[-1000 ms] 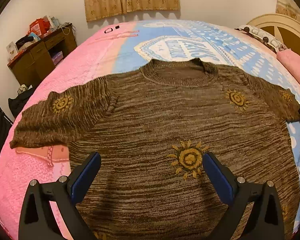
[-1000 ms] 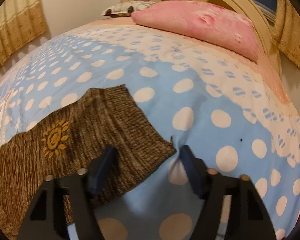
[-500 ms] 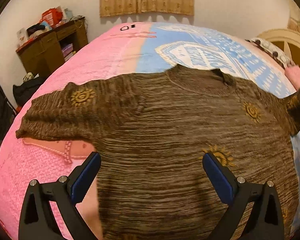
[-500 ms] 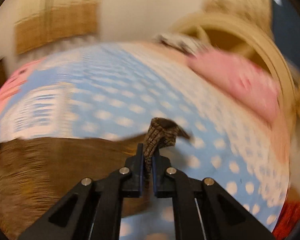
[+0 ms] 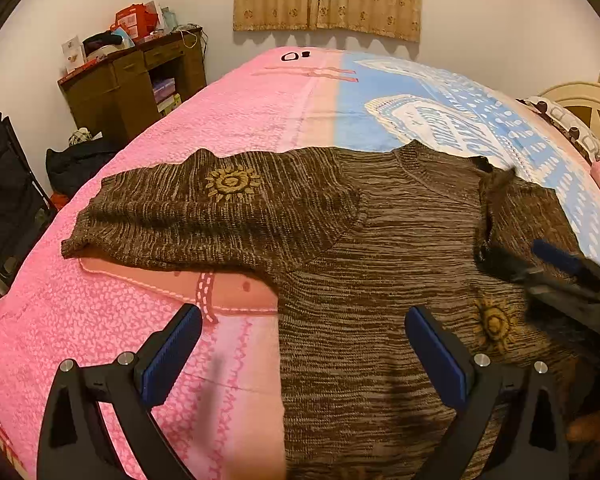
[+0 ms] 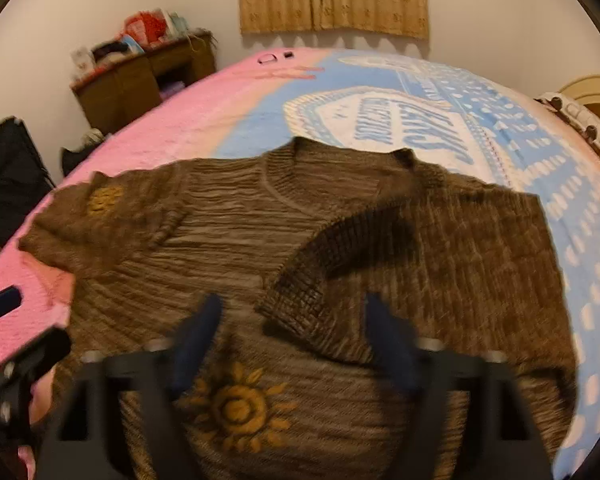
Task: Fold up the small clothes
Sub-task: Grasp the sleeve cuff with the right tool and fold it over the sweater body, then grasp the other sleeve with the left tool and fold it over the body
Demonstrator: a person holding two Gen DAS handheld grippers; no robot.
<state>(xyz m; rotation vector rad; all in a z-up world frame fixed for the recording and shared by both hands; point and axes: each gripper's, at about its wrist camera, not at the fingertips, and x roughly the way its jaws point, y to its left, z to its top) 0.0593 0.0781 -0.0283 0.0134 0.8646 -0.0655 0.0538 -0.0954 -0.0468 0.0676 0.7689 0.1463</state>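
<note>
So you are working over the bed (image 5: 236,120), whose pink-and-blue cover carries a brown knitted sweater (image 5: 380,248) spread front-up near the edge closest to you, its collar pointing toward the far edge and the curtained wall. The body lies flat, straddling the line where the pink half of the cover meets the blue.

The right sleeve (image 6: 340,264) is already folded inward: it lies across the chest, cuff toward the middle, just above the large sun motif (image 6: 236,408). The left sleeve (image 5: 188,216) is not yet folded; it stretches out flat over the pink half toward the bed's left edge, with a small sun on its shoulder.

Your right gripper (image 6: 292,340) hovers just above the cuff it has laid down. Its jaws have just been opening and now stand apart, with nothing pressed between them; the cuff lies on the sweater below, free. Your left gripper (image 5: 300,360) has its jaws wide apart too, empty, poised over the sweater's left side seam where brown knit meets pink cover.

The first sleeve fold looks done, so the mirror fold seems next. That calls for you to carry the left gripper out toward the left cuff, pinch the knit there, and draw it in across the chest without dragging the body askew.
</note>
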